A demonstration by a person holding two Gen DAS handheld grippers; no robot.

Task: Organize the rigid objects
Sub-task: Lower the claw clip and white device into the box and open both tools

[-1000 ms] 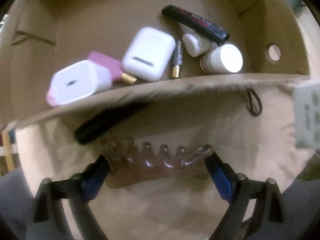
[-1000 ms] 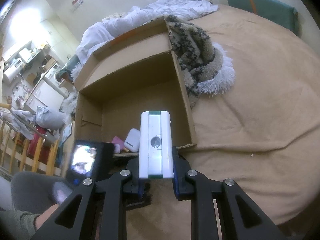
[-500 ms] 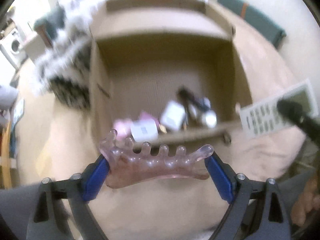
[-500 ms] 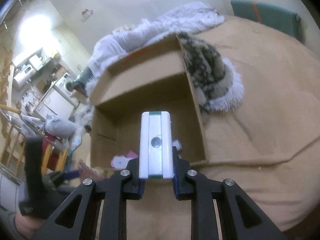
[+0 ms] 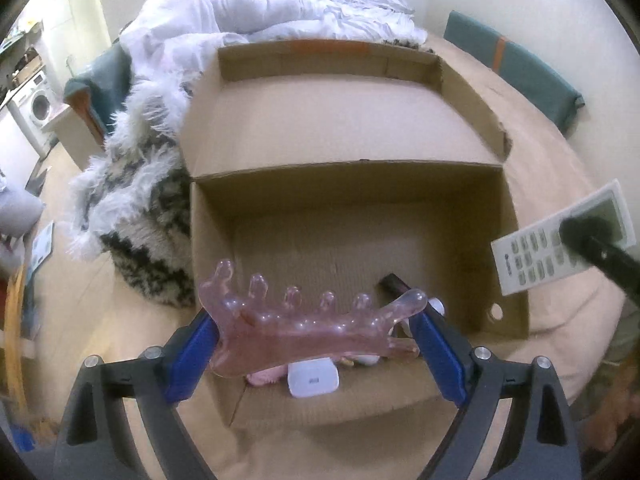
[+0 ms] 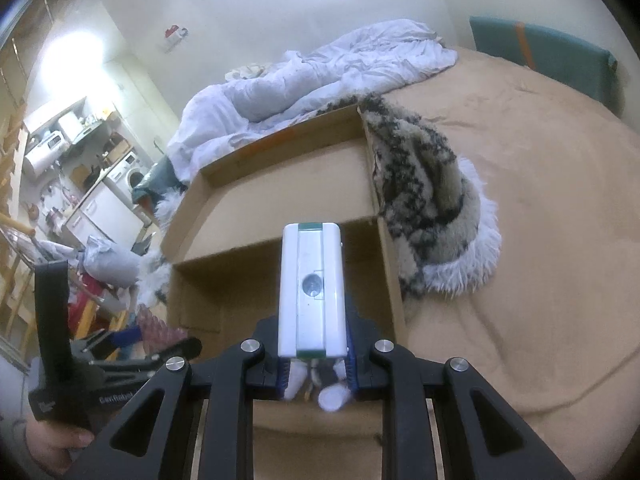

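My left gripper is shut on a translucent pink hair claw clip, held above the near edge of an open cardboard box. My right gripper is shut on a white remote control, which points at the box. The remote also shows at the right of the left wrist view. In the box's near corner lie a white charger, a pink item and a black tube, partly hidden by the clip.
The box sits on a tan bedspread. A fluffy black-and-white blanket lies against the box's side. A white duvet is heaped behind. A teal cushion lies at the far right. The left gripper shows in the right wrist view.
Both grippers have risen and pulled back from the box. The left view went from close on the items inside to the whole box from above. Both holds are unchanged.
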